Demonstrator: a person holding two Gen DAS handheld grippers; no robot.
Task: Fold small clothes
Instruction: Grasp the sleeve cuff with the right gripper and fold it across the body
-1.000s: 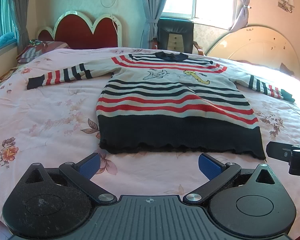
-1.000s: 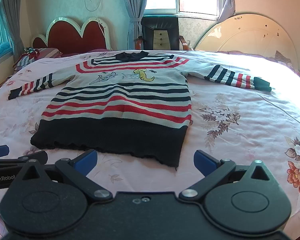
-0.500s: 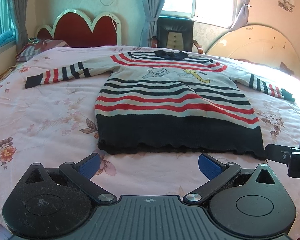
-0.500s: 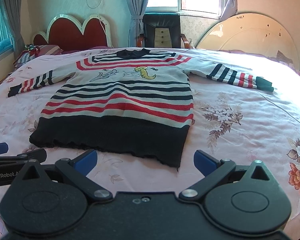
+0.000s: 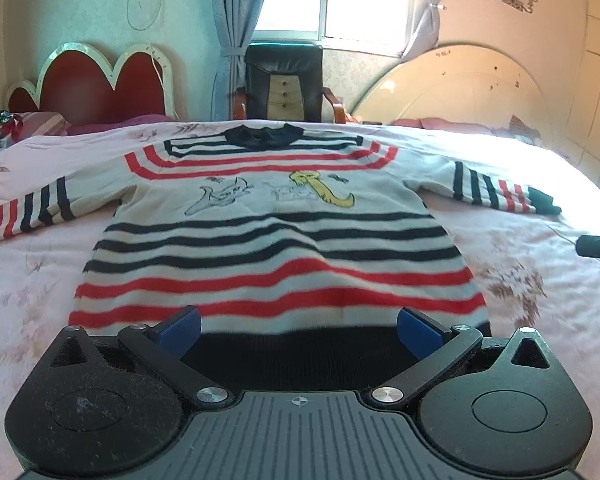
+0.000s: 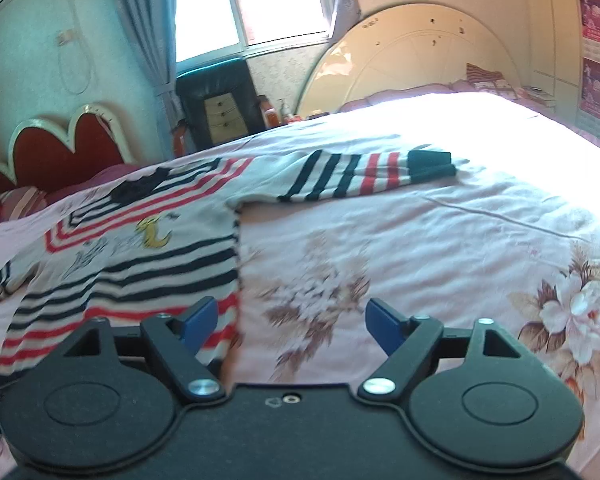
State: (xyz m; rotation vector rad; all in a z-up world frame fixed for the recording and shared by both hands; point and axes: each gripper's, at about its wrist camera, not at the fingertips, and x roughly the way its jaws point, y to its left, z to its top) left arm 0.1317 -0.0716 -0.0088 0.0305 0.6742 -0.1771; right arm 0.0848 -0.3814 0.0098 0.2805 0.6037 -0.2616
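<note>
Between the left gripper's (image 5: 298, 330) blue pads lies the dark hem band of the striped sweater (image 5: 276, 240); the jaws stand wide apart, released, gripping nothing. Out to the right, the right gripper (image 6: 290, 324) hangs over the sweater's right side edge, its jaws having just been closing yet parted around bare air, one pad above the red stripes, the other above the floral bedsheet (image 6: 440, 248); no cloth is pinched between them. Beyond both tools the sweater lies face up and flat on the sheet, collar away from the grippers, both sleeves spread sideways, the right sleeve (image 6: 364, 174) reaching toward the sunlit part of the bed. Knitwear like this should be soft, light and limp, with some stretch; it will likely drape and sag from any pinch point rather than hold a line, and it may drag on the sheet. Sensible places to take hold look like the dark cuff of a sleeve, or the side seam near the hem and shoulder, so that a fold carries the whole edge over together. Behind the bed stand a black chair (image 5: 284, 80) and a red headboard (image 5: 88, 92).
</note>
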